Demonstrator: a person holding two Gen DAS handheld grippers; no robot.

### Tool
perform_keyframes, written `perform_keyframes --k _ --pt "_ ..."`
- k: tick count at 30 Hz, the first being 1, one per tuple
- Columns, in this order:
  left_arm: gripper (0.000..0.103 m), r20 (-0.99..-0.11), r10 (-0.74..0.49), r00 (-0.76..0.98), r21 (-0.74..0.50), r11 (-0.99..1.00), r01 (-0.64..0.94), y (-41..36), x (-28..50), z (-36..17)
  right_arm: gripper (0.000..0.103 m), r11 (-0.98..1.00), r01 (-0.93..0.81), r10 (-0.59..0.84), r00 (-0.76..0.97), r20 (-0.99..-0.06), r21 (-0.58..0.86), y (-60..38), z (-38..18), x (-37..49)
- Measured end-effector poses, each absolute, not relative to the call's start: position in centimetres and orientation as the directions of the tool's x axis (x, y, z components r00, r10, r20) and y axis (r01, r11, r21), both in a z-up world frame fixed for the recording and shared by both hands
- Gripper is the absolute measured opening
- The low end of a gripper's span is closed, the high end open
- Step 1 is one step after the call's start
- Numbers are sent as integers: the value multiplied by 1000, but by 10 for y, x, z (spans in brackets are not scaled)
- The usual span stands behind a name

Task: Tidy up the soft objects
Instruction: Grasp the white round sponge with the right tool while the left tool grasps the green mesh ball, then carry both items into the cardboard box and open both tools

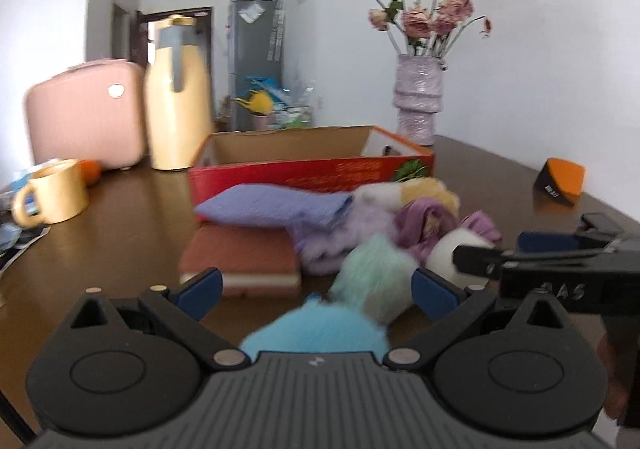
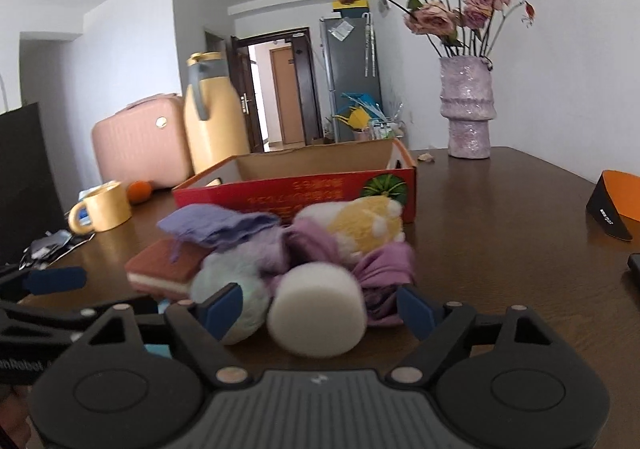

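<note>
Right wrist view: right gripper [image 2: 318, 307] jaws spread around the white foam cylinder [image 2: 316, 309], not pinching, left gripper [image 1: 316, 289] jaws released over the mint fluffy ball [image 1: 374, 269]; pile mid-table beside red cardboard box [image 2: 296, 189]—centre pads, squeeze gently.

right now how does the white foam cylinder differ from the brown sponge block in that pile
The white foam cylinder is round and plain white; the brown sponge block is flat, rectangular and layered brown over a pale band. The cylinder lies on its side at the near edge of the pile, uncovered; the block sits at the pile's left with a purple cloth draped over its far corner. Both rest on the brown table, outside the red box.
</note>
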State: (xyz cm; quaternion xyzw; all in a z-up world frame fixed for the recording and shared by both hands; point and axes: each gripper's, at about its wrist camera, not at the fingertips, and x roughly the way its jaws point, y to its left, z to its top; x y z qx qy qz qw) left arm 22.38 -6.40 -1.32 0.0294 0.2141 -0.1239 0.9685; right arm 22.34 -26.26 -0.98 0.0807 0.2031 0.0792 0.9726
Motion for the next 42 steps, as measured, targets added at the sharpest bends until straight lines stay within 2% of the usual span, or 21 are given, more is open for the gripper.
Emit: perform_keyframes --k 3,5,6,9,11,17,25,32,38,42 --pt "74 -453 -290 843 -26 949 313 -75 244 -13 66 963 -122 214 888 -408 240 -272 -16 236" --pt "54 -487 -318 813 -39 938 343 -86 257 -15 57 947 -139 253 878 -406 290 -278 -23 241" --pt "50 -503 -334 798 -56 933 355 -90 263 -16 54 939 -145 267 878 -397 310 -281 -26 242" --pt "35 -536 -350 768 -90 928 360 -98 276 -21 55 915 -154 305 870 -387 374 -290 -31 248" --pt "18 -546 -361 756 -106 925 366 -99 279 -25 55 897 -165 336 857 -390 410 -291 -33 252" --pt "9 -528 -389 755 -121 914 387 -96 268 -20 50 900 -156 325 864 -386 407 -287 -34 248" --pt "7 -458 -385 801 -129 920 369 -78 222 6 49 902 -166 317 881 -352 398 -288 -21 204" --pt "6 -354 -401 845 -137 916 378 -59 194 38 49 906 -181 308 902 -302 383 -291 -2 177" --pt "6 -317 -366 875 -131 931 341 -34 245 80 49 930 -237 308 920 -243 282 -301 47 219" --pt "6 -366 -318 875 -103 948 301 -26 342 108 49 934 -295 343 898 -275 201 -307 91 309"
